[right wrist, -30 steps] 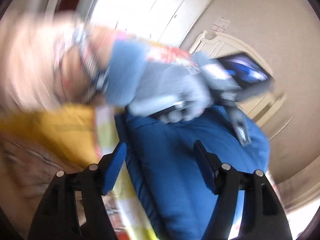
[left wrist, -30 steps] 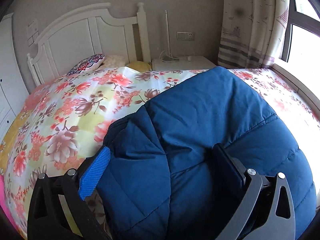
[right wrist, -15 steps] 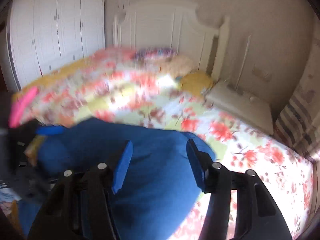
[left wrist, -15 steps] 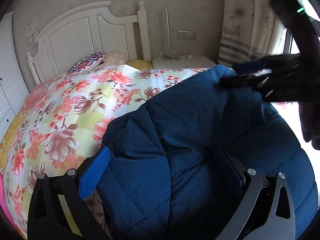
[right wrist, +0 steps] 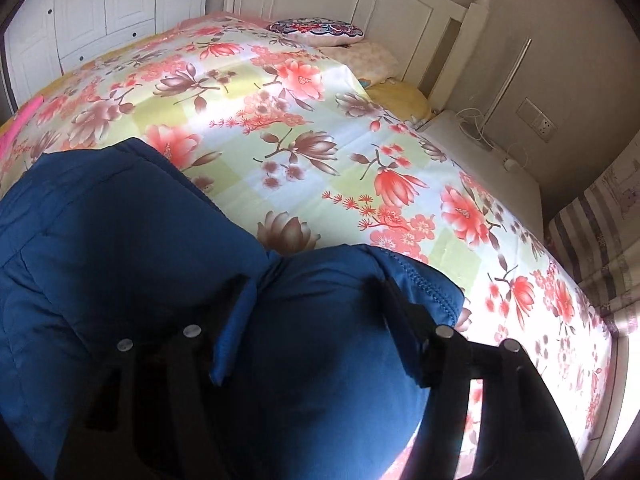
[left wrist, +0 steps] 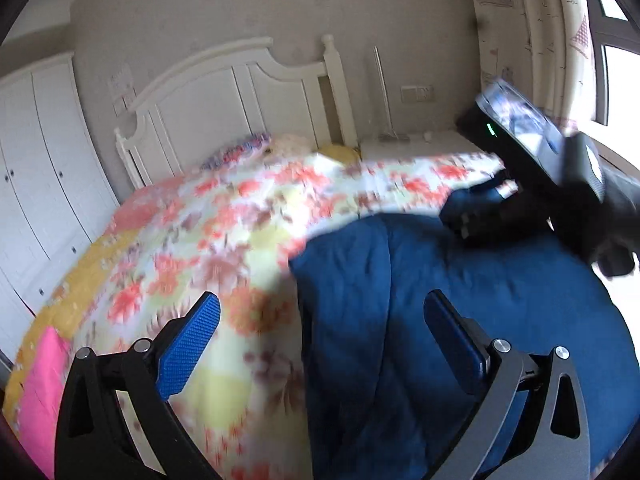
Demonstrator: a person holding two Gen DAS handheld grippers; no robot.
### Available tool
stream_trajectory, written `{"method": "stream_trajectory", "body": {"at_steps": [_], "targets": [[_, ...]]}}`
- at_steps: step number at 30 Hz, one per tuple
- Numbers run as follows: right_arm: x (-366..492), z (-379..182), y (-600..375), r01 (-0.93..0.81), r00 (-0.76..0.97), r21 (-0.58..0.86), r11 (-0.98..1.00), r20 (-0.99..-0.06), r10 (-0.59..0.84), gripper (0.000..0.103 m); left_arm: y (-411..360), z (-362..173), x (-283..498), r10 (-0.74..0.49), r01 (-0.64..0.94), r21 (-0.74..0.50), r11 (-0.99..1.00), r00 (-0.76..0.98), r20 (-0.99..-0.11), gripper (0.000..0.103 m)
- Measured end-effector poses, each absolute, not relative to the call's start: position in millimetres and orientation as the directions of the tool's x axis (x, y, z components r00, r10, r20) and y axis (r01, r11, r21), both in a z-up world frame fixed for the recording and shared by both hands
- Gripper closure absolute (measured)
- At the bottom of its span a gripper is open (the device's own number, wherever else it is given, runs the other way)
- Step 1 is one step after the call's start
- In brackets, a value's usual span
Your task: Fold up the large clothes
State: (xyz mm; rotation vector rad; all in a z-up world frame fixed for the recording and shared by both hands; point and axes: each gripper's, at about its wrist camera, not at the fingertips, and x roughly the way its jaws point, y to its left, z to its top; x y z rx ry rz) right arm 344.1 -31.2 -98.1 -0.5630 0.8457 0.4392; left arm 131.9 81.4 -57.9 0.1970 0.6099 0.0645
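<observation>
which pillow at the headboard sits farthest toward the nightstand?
The plain yellow pillow; the pale cream one and the patterned one lie farther left.

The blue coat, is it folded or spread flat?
Partly folded: the coat is doubled over in puffy layers on the bed.

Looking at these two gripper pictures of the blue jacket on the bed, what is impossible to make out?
- Left wrist view: the floral bedspread is smeared by motion blur.
- Left wrist view: the right gripper is dark against the window; its fingertips are unclear.
- Right wrist view: the blue jacket runs off the bottom edge, and the fingers cover part of it, so any grip is unclear.
</observation>
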Motion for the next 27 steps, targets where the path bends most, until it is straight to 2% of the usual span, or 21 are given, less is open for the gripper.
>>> {"method": "stream_trajectory", "body": {"at_steps": [2,6,9,11,12,15,20,24,27], "targets": [[334,-79,-24,-0.563,0.623,-0.297,0.771,-0.765,0.160,0.040,87,-81,124,0.123,0.009,0.212,0.977,0.790,-0.601,0.004],[298,-39,0,-0.649,0.621,-0.217,0.730,-0.704,0.343,0.040,115,-104,114,0.043,-0.026,0.036,0.999,0.776,-0.630,0.004],[274,-41,39,-0.743,0.567,-0.248,0.622,-0.727,0.387,0.040,114,-108,116,0.037,-0.034,0.017,0.999,0.786,-0.617,0.004],[273,-79,73,-0.791,0.495,-0.284,0.542,-0.818,0.294,0.040,113,-109,114,0.044,-0.038,0.023,0.999,0.793,-0.607,0.004],[275,-97,83,-0.787,0.502,-0.332,0.520,-0.835,0.226,0.040,113,-110,113,0.046,-0.043,0.019,0.999,0.795,-0.604,0.004],[287,-107,95,-0.776,0.483,-0.324,0.542,-0.857,0.179,0.038,121,-115,115,0.033,-0.057,-0.020,0.998,0.789,-0.613,0.004],[264,-83,78,-0.749,0.547,-0.352,0.561,-0.807,0.222,0.036,118,-116,112,0.023,-0.042,-0.018,0.999,0.793,-0.609,0.004],[219,-43,25,-0.689,0.641,-0.364,0.627,-0.709,0.292,0.031,120,-119,112,0.012,-0.043,-0.037,0.998,0.796,-0.605,0.004],[181,-45,-8,-0.666,0.675,-0.397,0.632,-0.681,0.284,0.029,120,-120,110,0.006,-0.043,-0.049,0.998,0.801,-0.598,0.004]]}}
